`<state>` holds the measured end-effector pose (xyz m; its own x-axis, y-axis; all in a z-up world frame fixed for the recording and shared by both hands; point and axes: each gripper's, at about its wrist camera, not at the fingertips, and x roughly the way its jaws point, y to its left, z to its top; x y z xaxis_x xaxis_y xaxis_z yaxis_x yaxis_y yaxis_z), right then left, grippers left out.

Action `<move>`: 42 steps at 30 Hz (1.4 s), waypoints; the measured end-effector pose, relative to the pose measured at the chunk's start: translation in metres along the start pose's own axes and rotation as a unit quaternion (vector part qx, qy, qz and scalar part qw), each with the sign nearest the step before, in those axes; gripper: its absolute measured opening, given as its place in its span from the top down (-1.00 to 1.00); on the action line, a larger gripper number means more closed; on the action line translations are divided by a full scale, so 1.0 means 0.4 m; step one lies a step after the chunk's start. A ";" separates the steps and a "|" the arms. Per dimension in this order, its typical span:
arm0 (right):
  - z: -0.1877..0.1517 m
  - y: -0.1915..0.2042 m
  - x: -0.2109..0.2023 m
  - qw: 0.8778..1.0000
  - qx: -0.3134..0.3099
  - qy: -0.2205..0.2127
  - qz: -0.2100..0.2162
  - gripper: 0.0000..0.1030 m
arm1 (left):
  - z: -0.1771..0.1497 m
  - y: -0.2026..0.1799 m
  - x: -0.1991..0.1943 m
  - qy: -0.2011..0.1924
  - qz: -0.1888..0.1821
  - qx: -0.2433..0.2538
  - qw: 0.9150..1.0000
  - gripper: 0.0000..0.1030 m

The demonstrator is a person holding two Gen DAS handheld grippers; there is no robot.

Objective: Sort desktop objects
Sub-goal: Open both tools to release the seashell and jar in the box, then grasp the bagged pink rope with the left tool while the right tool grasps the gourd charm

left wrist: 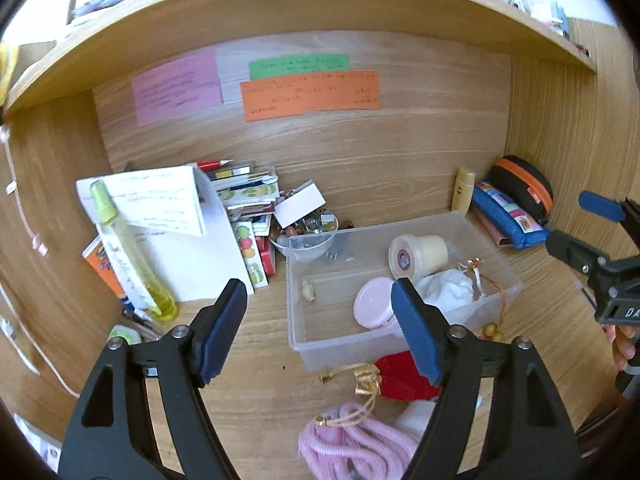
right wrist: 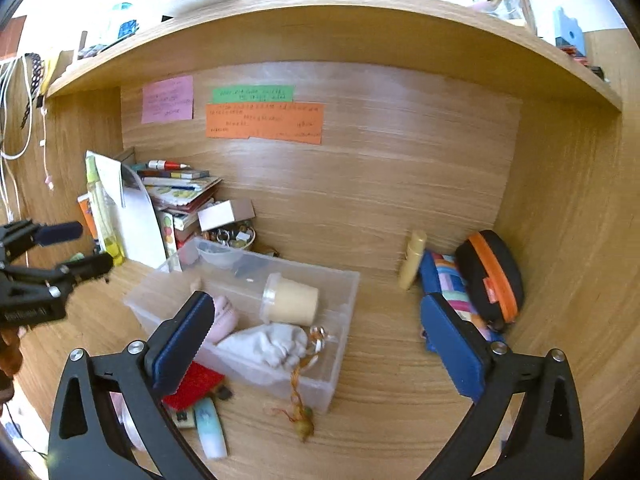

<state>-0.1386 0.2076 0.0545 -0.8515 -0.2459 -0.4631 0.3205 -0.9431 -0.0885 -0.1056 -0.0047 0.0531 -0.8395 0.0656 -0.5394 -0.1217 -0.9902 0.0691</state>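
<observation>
A clear plastic bin (left wrist: pixel 298 332) stands mid-desk. It holds a cream cup (left wrist: pixel 420 256), a pink-lidded jar (left wrist: pixel 374 304) and a white cloth pouch (left wrist: pixel 448 286). My left gripper (left wrist: pixel 320 286) hovers above the bin's near left side, open, nothing between its pads. In the right wrist view my right gripper (right wrist: pixel 316 300) is open wide over the bin's (right wrist: pixel 340 320) right end, also empty. Each gripper shows in the other's view: the right gripper (left wrist: pixel 576 222) at the right edge, the left gripper (right wrist: pixel 92 246) at the left edge. A red pouch (left wrist: pixel 400 376) and a pink cord (left wrist: pixel 352 440) lie in front of the bin.
A pile of books and papers (left wrist: pixel 180 232), a yellow spray bottle (left wrist: pixel 128 256) and a bowl of trinkets (left wrist: pixel 308 232) crowd the back left. At the back right lie a blue pencil case (right wrist: pixel 452 284), a black-and-orange case (right wrist: pixel 492 280) and a yellow tube (right wrist: pixel 412 264). A shelf hangs overhead.
</observation>
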 end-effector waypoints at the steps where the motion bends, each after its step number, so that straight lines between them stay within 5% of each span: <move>1: -0.007 -0.001 -0.006 1.000 -0.003 0.000 -0.001 -1.00 | -0.006 0.002 -0.006 -0.001 0.001 -0.003 1.000 -0.55; 17: -0.185 -0.074 0.014 0.996 0.001 0.084 -0.029 -1.00 | -0.196 0.014 -0.042 0.046 0.011 -0.022 0.999 -0.67; 22: -0.251 -0.099 0.031 0.991 -0.007 0.124 -0.050 -0.99 | -0.245 0.013 -0.036 0.072 -0.020 -0.038 0.996 -0.67; 29: -0.272 -0.106 0.074 0.988 0.009 0.152 -0.023 -0.99 | -0.273 -0.031 -0.021 0.089 -0.066 -0.048 0.993 -0.69; 42: -0.273 -0.047 0.156 0.984 -0.025 0.178 0.016 -0.99 | -0.296 0.009 0.050 0.138 -0.070 -0.079 0.985 -0.78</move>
<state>-0.1527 0.2344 -0.0690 -0.6446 -0.1727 -0.7448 0.3721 -0.9218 -0.1084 -0.0601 -0.0214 -0.0570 -0.6425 0.1874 -0.7430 -0.1237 -0.9823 -0.1408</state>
